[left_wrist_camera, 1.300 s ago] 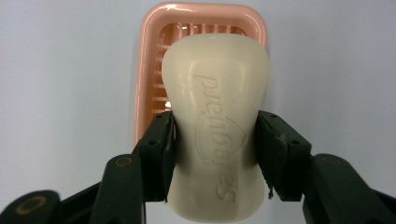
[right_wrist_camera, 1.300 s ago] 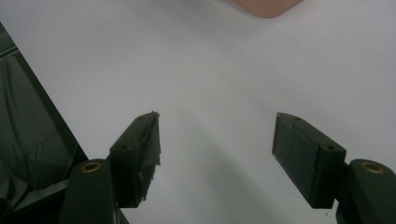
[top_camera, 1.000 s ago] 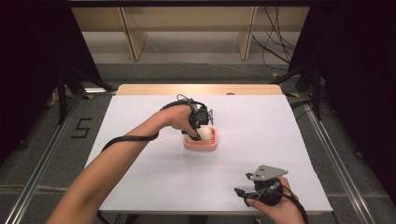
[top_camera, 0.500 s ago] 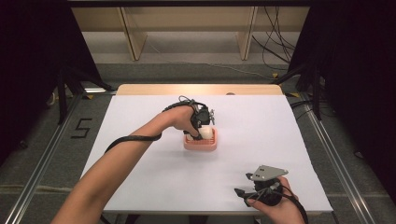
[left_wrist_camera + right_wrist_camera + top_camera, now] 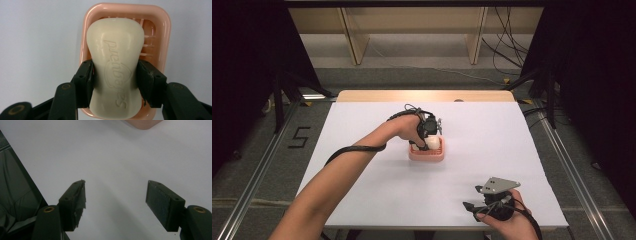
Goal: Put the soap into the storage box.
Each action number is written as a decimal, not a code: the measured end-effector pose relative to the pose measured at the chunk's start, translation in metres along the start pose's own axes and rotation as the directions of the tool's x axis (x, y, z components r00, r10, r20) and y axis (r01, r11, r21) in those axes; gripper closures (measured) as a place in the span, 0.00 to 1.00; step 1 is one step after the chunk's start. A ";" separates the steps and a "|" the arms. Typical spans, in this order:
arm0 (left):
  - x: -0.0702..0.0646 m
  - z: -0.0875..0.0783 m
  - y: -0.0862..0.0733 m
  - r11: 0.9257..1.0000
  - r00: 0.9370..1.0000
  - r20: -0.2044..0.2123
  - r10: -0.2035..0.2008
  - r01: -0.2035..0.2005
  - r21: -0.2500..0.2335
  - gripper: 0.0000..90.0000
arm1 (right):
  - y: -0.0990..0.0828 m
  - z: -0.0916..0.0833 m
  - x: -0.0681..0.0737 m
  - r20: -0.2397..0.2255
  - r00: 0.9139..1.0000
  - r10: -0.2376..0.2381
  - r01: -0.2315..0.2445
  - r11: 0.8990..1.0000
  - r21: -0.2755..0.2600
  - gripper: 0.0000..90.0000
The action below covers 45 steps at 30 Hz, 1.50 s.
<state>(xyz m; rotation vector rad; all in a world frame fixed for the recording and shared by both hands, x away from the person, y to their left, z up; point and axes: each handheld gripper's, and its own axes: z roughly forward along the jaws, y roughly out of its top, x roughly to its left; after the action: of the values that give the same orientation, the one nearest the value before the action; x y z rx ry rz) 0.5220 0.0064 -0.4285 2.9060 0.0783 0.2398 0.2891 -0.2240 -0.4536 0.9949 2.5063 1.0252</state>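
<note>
1. High view, left part of the frame: the person's left forearm (image 5: 337,175) rises from the bottom edge toward the centre, with a black cable trailing along it.
2. Centre of the high view: the left gripper (image 5: 426,142) points down over a pink soap dish (image 5: 427,154) that sits on the white table (image 5: 362,130). A pale soap bar (image 5: 432,141) shows between the gripper and the dish.
3. Lower right of the high view: the right gripper (image 5: 473,209) rests near the table's front edge, well apart from the dish, with its grey three-cornered plate (image 5: 498,184) on top.
4. Left gripper view: the cream soap bar (image 5: 116,67) stands in the centre of the frame, embossed lettering facing the camera. Both black pads press on its narrow waist from left and right, so the claw is clamped on the bar.
5. Same view: the soap dish (image 5: 163,37) lies directly behind the bar, its rim visible around the bar's upper end and ribs visible at the right. Whether the bar touches the dish floor cannot be told.
6. Right gripper view: the right gripper (image 5: 115,195) has its jaws wide apart, with bare white table between them.
7. Same view, upper edge right of centre: a corner of the pink dish (image 5: 143,123) is visible, far from the jaws.
</note>
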 end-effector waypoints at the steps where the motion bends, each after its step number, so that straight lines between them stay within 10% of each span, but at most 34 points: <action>1: 0.000 0.000 0.000 1.000 1.000 0.002 0.001 -0.001 0.004 0.54 | 0.000 0.000 0.000 0.000 1.000 0.001 -0.001 1.000 0.000 0.37; 20: 0.000 -0.018 -0.007 0.995 0.997 -0.003 -0.075 0.075 -0.067 0.43 | 0.000 0.001 0.000 0.002 1.000 -0.020 0.020 1.000 -0.010 0.37; 30: -0.030 -0.055 -0.050 0.965 0.990 -0.039 -0.138 0.126 -0.230 0.37 | 0.000 0.002 0.000 0.001 1.000 -0.009 0.009 1.000 0.009 0.37; 34: -0.051 -0.063 -0.079 0.931 0.977 -0.051 -0.207 0.181 -0.317 0.36 | 0.000 0.003 0.002 -0.002 1.000 -0.019 0.019 1.000 0.008 0.37; 36: -0.060 -0.065 -0.094 0.926 0.974 -0.068 -0.216 0.182 -0.332 0.36 | 0.000 0.003 0.002 0.001 1.000 -0.017 0.017 1.000 0.004 0.37; 44: -0.113 -0.059 -0.171 0.845 0.913 -0.076 -0.400 0.336 -0.416 0.36 | 0.000 0.004 0.002 0.008 1.000 -0.023 0.023 1.000 0.000 0.37; 45: -0.122 -0.057 -0.183 0.844 0.909 -0.082 -0.409 0.343 -0.411 0.36 | 0.000 0.004 0.002 0.008 1.000 -0.014 0.014 1.000 0.006 0.37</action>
<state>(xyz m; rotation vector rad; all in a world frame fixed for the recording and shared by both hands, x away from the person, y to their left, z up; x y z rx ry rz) 0.3861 0.1881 -0.4337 2.4031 0.5617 0.3786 0.2890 -0.2206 -0.4563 0.9796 2.5073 1.0084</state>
